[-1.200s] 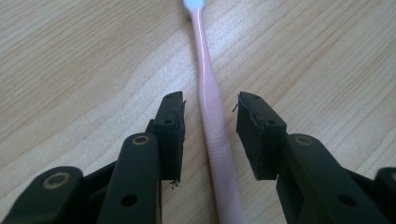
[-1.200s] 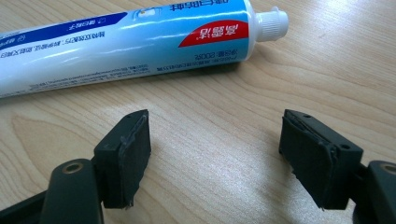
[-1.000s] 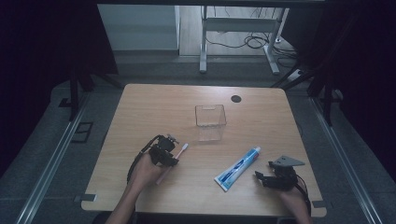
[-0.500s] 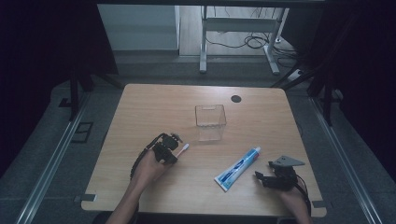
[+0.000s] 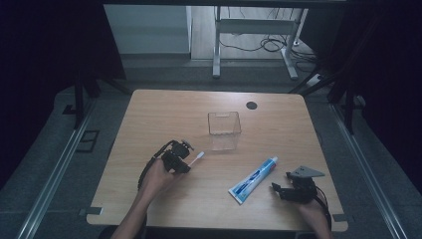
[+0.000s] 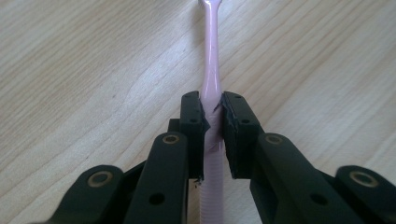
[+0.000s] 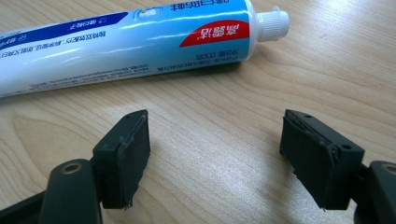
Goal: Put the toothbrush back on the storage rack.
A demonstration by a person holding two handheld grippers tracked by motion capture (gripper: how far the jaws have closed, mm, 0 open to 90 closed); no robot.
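Here, slim pink toothbrush, ribbed handle, pinched in left claw

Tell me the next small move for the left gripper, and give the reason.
Probably lift the toothbrush and carry it toward the clear container. The left gripper is already shut on its pink handle, the brush lies flat on the table, and the container stands open just beyond it. The right gripper rests open beside the toothpaste tube.

Both grippers are matte black. The left gripper has flat linkage arms with brass-ringed pivot holes and frayed pads on its fingers. At five o'clock, the right gripper carries a grey three-cornered plate and a looping black cable.
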